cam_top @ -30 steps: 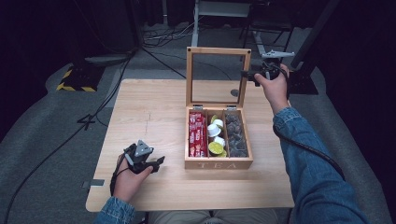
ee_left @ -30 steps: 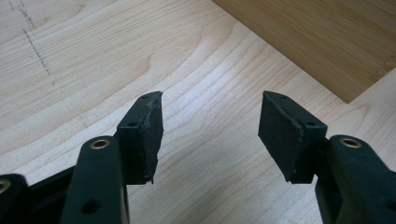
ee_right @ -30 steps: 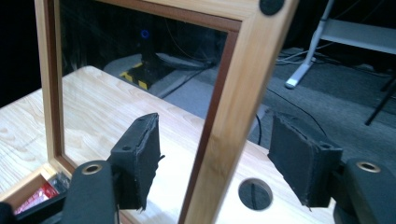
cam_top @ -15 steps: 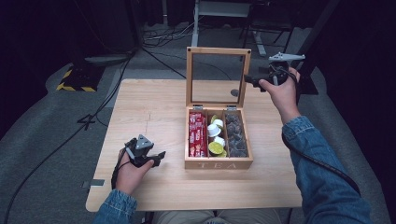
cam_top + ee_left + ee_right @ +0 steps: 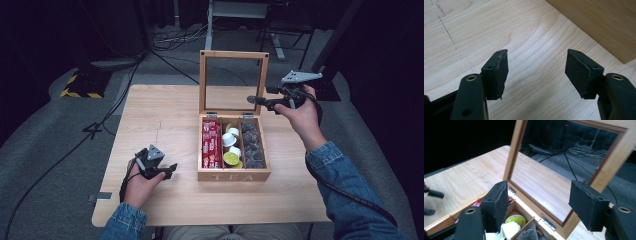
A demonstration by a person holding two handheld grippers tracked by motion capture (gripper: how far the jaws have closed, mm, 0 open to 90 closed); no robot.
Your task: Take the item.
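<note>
My right gripper (image 5: 256, 101), jaws apart and empty, sits beside the upright glass-paned lid (image 5: 233, 82) of the wooden tea box (image 5: 234, 175). Lid's light, stiff, fragile pane; I'd grab its wood frame. Left gripper (image 5: 170, 170) open, resting on table (image 5: 165, 115).

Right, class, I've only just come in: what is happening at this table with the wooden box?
A person works at a table with a gripper in each hand. The wooden tea box stands with its glass lid upright, showing red packets, small cups and dark sachets. The right gripper, jaws open, hangs beside the lid's right edge, holding nothing. The left gripper, also open, rests low on the table left of the box.
</note>
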